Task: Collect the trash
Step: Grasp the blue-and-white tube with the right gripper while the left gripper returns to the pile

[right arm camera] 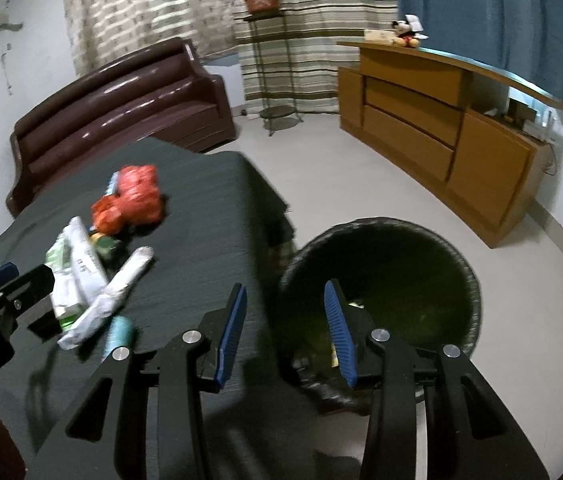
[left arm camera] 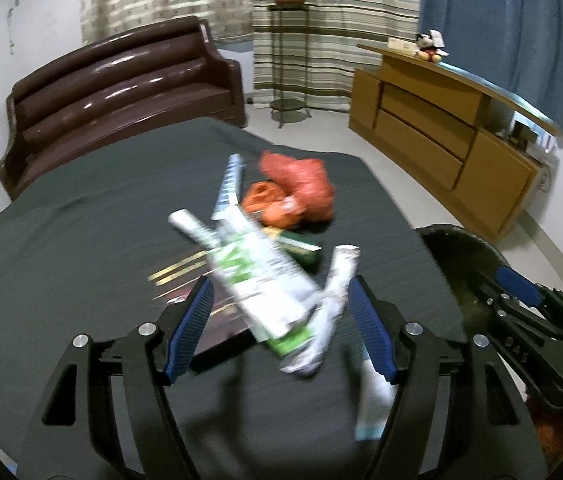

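Though over trash, tongs (left arm camera: 277, 312) empty.

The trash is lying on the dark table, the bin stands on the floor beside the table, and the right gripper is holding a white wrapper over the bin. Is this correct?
Not quite. The right gripper holds nothing: the right wrist view shows its jaws open and empty above the bin. The white wrapper lies on the table with the other trash. The rest is correct.
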Motion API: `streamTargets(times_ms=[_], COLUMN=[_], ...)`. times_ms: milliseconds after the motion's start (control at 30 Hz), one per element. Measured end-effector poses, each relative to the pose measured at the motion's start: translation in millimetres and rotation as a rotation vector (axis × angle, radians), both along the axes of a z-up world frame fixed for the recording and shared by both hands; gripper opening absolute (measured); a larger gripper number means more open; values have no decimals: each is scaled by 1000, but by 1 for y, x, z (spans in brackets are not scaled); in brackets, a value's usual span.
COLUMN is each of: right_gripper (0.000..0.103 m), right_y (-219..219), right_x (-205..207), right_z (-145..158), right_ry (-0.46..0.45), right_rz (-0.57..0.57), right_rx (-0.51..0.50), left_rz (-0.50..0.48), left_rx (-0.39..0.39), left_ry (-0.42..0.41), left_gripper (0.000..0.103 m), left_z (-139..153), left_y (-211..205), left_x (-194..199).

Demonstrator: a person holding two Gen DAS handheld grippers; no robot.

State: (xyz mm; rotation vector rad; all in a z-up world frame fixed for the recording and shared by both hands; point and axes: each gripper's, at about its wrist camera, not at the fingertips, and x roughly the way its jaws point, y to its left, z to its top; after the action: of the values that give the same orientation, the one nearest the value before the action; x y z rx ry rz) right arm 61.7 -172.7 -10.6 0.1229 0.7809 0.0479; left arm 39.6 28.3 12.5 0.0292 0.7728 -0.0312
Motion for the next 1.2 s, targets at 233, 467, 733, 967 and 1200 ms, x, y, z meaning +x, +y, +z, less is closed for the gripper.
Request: streamTargets(times_ms=[233, 467, 733, 967, 1200], right_gripper=[41, 41, 41, 35, 16], right_y=[43, 76, 92, 99, 97], right_x=[-8, -13, -23, -33, -35], right_z=[0, 0, -10, -12, -13], right_ry=[6, 10, 55, 45, 47], right_rz=[63, 128, 154, 158, 170], right_rx=[9, -9, -37, -90, -101], left_rz=[76, 151, 182, 183, 170], left_rx=[12, -4, -3, -16, -17], left_ry=[9, 26, 26, 38, 48], left_gripper=[68, 68, 68, 68, 69], left_z=[-7, -14, -18, -22, -24], left_y=[45, 82, 103, 106, 100], left_x=[-15, -22, -26, -26, -22])
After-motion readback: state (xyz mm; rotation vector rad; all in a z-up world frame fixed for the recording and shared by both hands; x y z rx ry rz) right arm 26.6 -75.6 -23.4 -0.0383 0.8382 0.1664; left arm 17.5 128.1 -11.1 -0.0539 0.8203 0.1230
